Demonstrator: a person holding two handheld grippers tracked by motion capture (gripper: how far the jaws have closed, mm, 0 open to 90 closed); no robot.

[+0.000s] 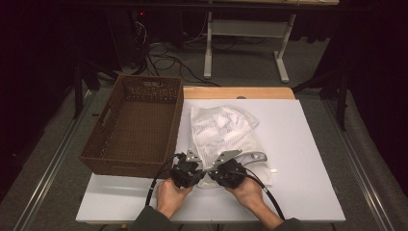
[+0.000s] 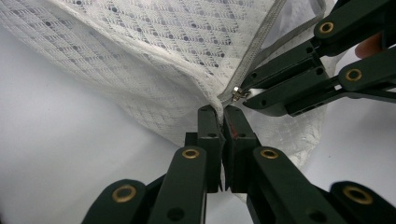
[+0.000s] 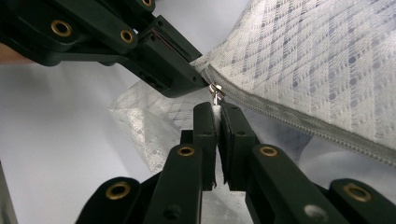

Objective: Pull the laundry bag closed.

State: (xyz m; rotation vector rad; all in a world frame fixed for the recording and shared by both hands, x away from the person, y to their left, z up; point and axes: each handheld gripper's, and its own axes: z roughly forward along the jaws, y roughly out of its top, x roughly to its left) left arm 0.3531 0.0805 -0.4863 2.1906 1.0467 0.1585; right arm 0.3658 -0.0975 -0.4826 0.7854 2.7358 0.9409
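While both hands meet low, left gripper (image 2: 221, 114) pinches mesh bag (image 1: 223, 130) corner; right gripper (image 3: 217, 108) seemingly clamps zipper pull (image 3: 215, 89).

A white tabletop (image 1: 308, 144) with a wooden strip along its far edge carries two things: a brown wicker basket (image 1: 134, 125) overhanging the left side, and, just beside it toward the middle, a rumpled white mesh laundry bag (image 1: 223, 130) with a grey zipper.

high view: dim, dark surroundings, white tabletop (image 1: 308, 144) evenly lit | gripper views: bright, soft shadows, near jaws slightly blurred, mesh sharp
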